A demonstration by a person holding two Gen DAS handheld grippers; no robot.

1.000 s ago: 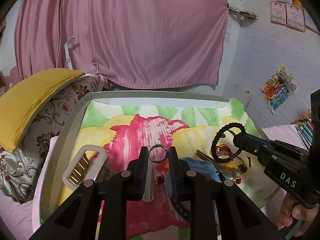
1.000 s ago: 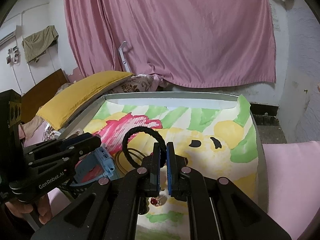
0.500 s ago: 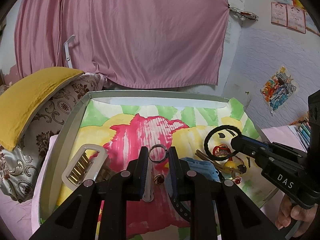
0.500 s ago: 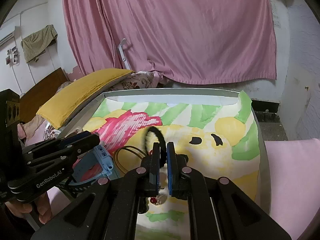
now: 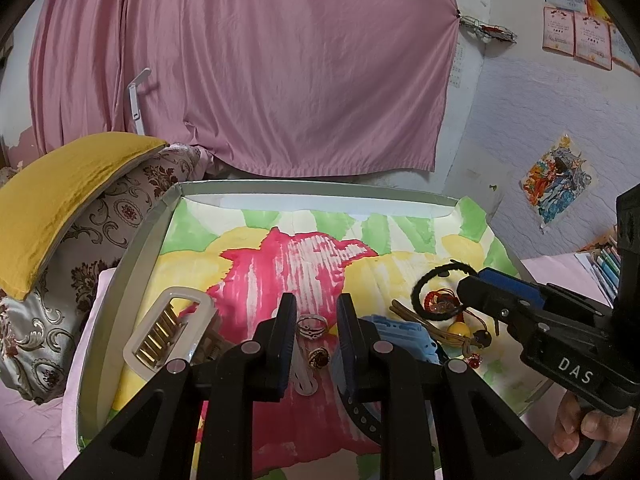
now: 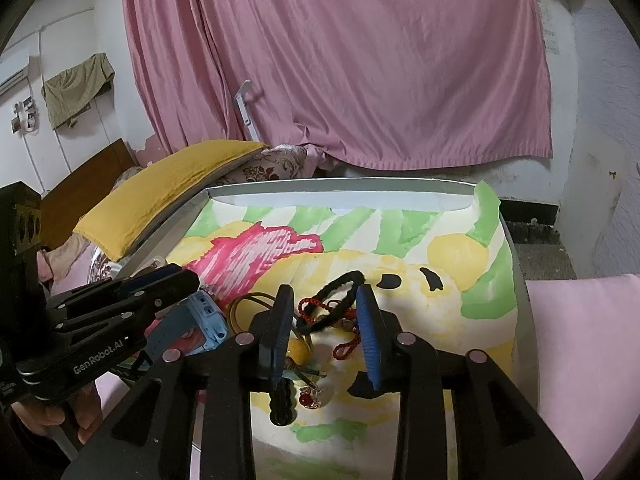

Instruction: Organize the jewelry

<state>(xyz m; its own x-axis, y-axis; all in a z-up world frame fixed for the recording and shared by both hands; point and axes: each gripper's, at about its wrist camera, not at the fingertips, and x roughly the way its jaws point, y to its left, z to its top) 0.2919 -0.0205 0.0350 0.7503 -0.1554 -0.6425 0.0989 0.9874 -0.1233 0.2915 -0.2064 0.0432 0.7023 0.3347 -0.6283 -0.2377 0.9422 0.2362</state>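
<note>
The right gripper [image 6: 325, 316] hangs over the right half of a tray [image 6: 520, 280] lined with a painted paper sheet [image 6: 440, 312], and its fingers [image 6: 370, 336] are opening, with the black hair tie [image 6: 340, 296] lying loose between them on top of a red cord bracelet [image 6: 308, 308]; no pad seems to press on it, so it looks released onto the pile. That pile, at about four o'clock in the tray as the left wrist view shows it, also holds a tan cord [image 5: 424, 320] with a yellow bead [image 5: 460, 330] and a small red charm [image 5: 474, 360]. The left gripper [image 5: 316, 316] hovers near six o'clock with its fingers [image 5: 286, 332] set a narrow gap apart; a silver ring [image 5: 312, 325] lies on the sheet in that gap and a ring with a red stone [image 5: 318, 357] just behind it, both seemingly untouched. A blue case [image 5: 404, 336] sits just to their right, and a white frame holding gold bars [image 5: 168, 338] lies at eight o'clock. Judging from this, the cords and ties are being gathered on one side, while the two rings, the case and the frame are not yet sorted, so the task appears roughly at an early to middle stage.
</note>
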